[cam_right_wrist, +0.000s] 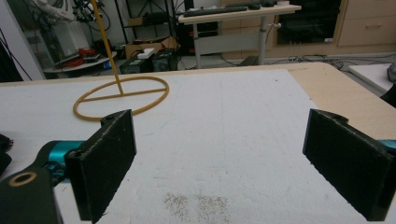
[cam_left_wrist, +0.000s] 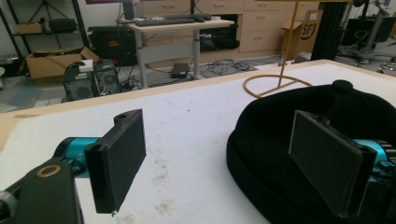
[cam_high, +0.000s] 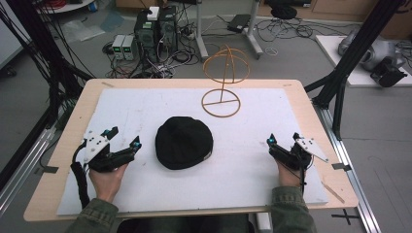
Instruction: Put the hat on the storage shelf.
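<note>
Black hat [cam_high: 183, 142] flat on white mat [cam_high: 252, 121], left tool [cam_high: 125, 138] wide, right tool [cam_high: 283, 141] wide, both empty

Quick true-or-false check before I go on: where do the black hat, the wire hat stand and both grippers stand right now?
1. The black hat lies flat on the white mat, between the two grippers. True.
2. The left gripper is shut on the hat's brim. False: its jaws stand wide apart and hold nothing; the hat lies beside it.
3. The wire hat stand stands upright on the far side of the hat. True.
4. The hat already sits on the stand. False: the stand's dome is bare and the hat is on the mat.
5. The right gripper is open, with bare mat between its jaws. True.
</note>
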A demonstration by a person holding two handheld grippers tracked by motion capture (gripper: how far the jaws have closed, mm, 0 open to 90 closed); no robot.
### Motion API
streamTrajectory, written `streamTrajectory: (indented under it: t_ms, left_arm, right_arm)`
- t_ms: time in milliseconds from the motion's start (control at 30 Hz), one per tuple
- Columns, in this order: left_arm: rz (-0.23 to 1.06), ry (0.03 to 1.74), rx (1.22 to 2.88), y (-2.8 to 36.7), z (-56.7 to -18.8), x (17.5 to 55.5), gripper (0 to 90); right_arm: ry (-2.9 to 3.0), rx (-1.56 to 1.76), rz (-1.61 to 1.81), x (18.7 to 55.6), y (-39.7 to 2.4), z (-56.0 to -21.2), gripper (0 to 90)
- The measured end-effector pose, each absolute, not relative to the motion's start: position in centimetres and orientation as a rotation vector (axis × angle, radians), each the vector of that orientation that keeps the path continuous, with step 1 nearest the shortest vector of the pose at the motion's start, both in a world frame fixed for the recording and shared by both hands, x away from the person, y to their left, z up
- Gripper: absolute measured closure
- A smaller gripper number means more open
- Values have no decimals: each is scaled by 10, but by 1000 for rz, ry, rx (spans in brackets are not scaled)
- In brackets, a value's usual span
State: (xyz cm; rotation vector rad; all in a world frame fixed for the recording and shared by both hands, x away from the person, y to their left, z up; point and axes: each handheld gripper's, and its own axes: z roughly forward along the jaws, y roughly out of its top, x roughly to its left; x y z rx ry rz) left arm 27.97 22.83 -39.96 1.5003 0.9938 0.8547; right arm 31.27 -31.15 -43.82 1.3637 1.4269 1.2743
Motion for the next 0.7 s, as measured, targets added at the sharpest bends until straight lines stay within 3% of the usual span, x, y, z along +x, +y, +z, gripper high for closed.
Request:
streamTrajectory:
  t_ms: [700]
  left_arm:
    - [733,963,1575,210,-403,291,190]
  right_arm:
    - [1396,1345,1278,310,-311,-436,87]
